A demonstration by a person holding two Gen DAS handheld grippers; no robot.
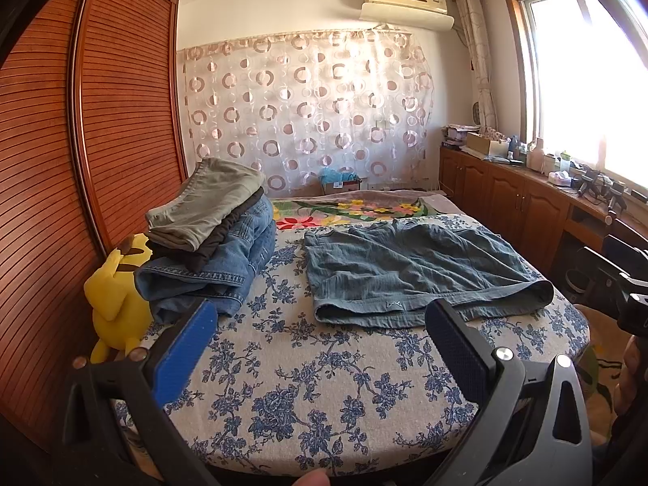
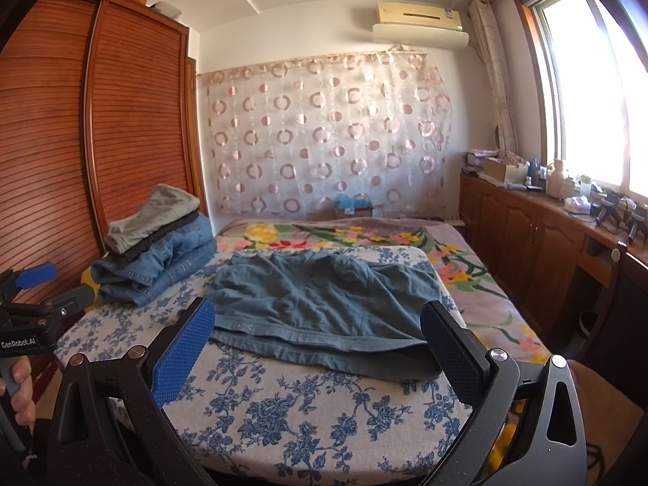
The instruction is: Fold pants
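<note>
A pair of grey-blue shorts lies spread flat on the blue-flowered cloth over the bed; the shorts also show in the right wrist view. My left gripper is open and empty, hovering short of the hem nearest to me. My right gripper is open and empty, just in front of the same hem. The left gripper also shows at the left edge of the right wrist view, and the right gripper at the right edge of the left wrist view.
A stack of folded pants and jeans sits at the bed's left, also in the right wrist view. A yellow plush toy stands beside it. A wooden wardrobe is left, a low cabinet right.
</note>
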